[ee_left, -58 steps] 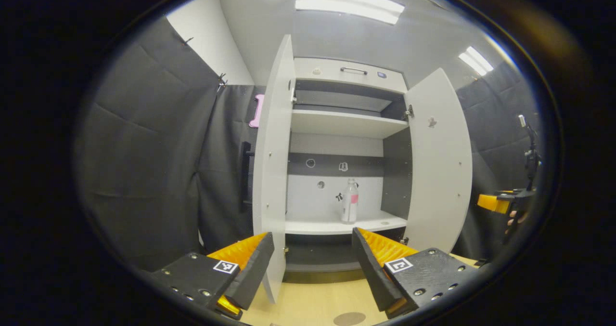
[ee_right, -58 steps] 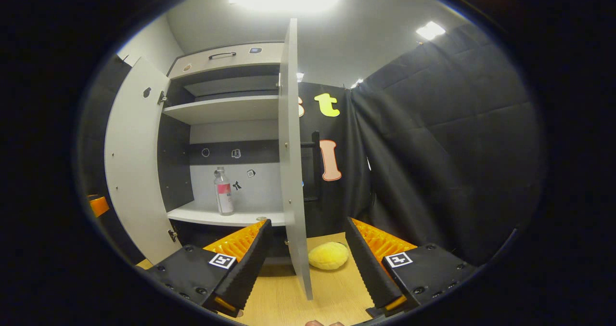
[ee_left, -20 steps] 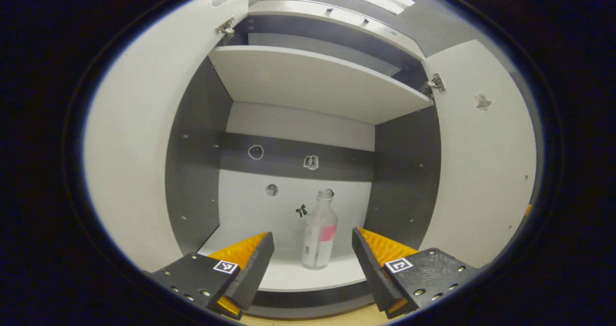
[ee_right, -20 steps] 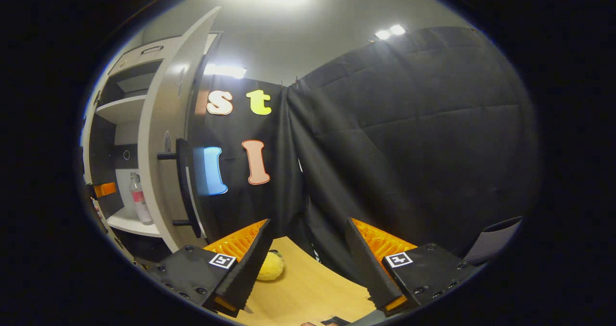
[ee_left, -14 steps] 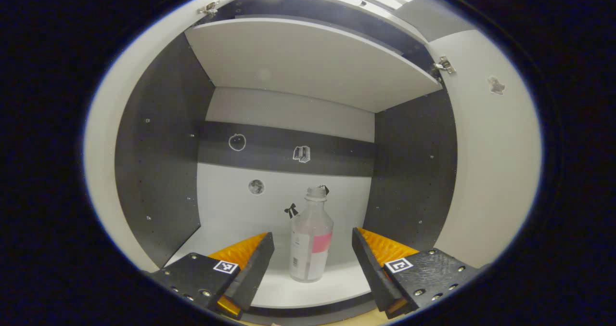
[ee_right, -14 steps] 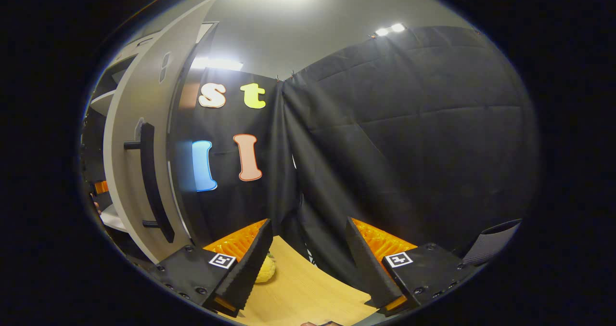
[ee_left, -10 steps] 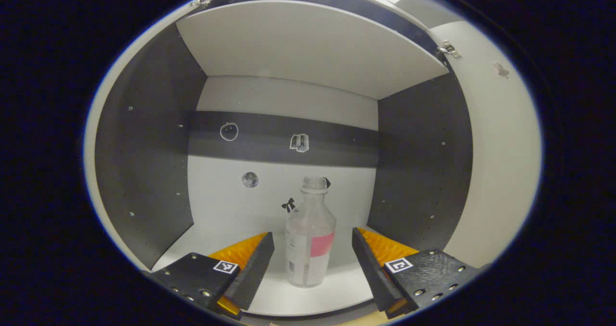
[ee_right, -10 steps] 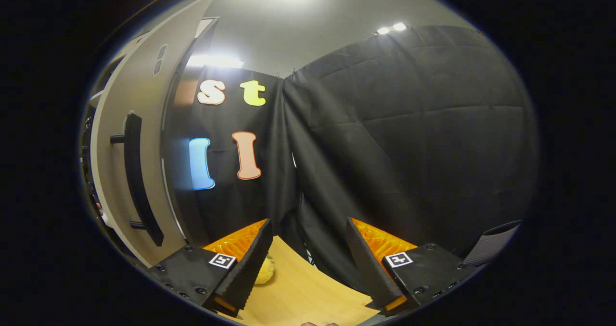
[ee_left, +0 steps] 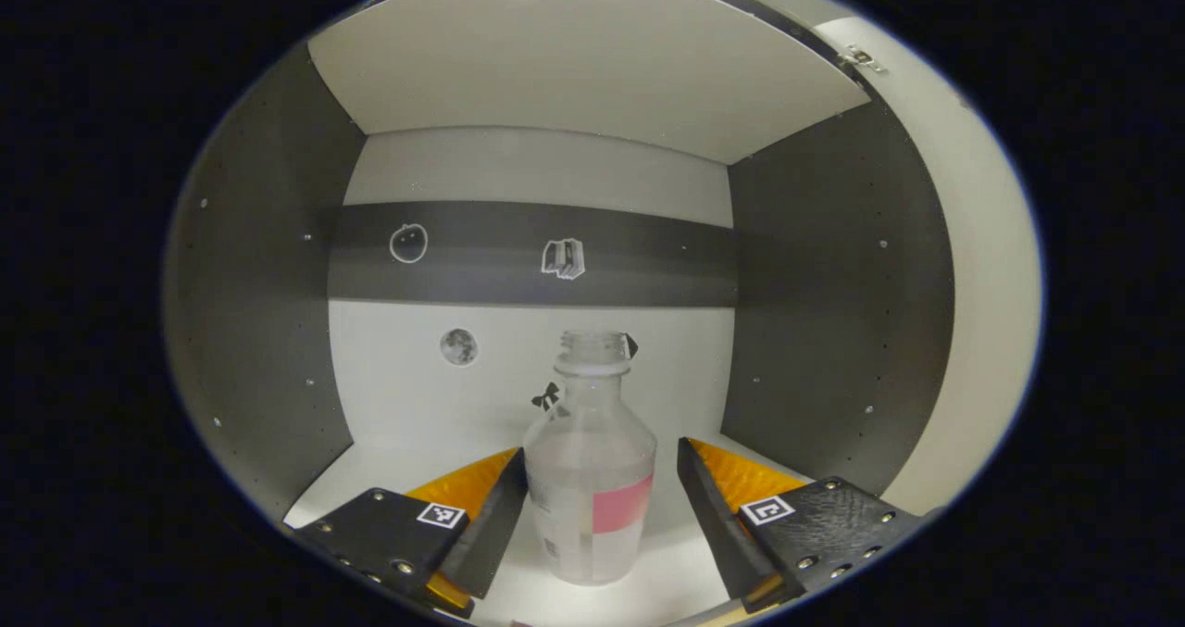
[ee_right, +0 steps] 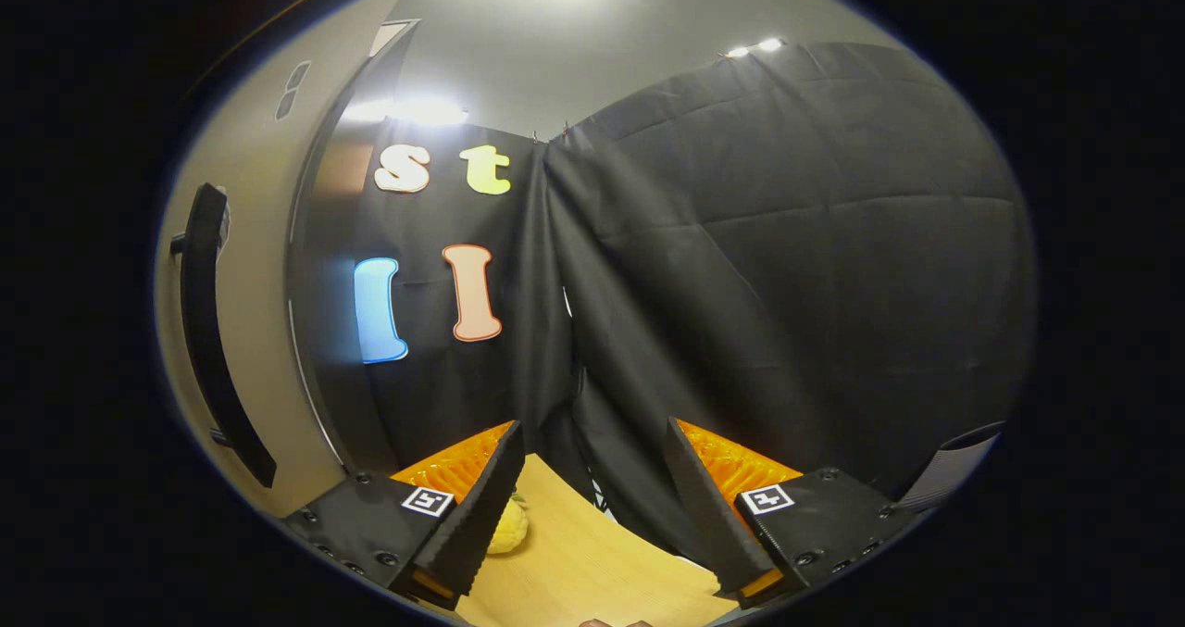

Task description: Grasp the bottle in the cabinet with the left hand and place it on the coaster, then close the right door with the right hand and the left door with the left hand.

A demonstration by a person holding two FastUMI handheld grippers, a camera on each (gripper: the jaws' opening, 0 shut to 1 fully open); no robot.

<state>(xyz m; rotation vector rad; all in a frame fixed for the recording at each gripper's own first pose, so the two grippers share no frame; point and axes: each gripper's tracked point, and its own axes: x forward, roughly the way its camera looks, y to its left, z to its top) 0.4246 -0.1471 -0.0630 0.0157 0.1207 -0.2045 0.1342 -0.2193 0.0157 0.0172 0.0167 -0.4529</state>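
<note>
A clear, uncapped bottle [ee_left: 590,479] with a pink label stands upright on the white cabinet shelf [ee_left: 407,451] in the left gripper view. My left gripper [ee_left: 602,502] is open, its fingers on either side of the bottle's body with gaps showing. In the right gripper view, my right gripper [ee_right: 592,488] is open above the wooden table [ee_right: 592,571] with nothing between its fingers. The cabinet's right door [ee_right: 250,238] with its black handle [ee_right: 208,331] curves along the left edge of that view, seen from its outer face.
Dark side walls [ee_left: 268,303] and an upper shelf [ee_left: 574,62] enclose the compartment around the bottle. The open right door's inner face [ee_left: 991,266] shows in the left gripper view. A yellow soft object [ee_right: 509,527] lies on the table behind my right gripper's left finger.
My left gripper has moved forward into the cabinet, and the bottle now stands between its fingers. My right gripper has swung to the right, past the outside of the right door.
</note>
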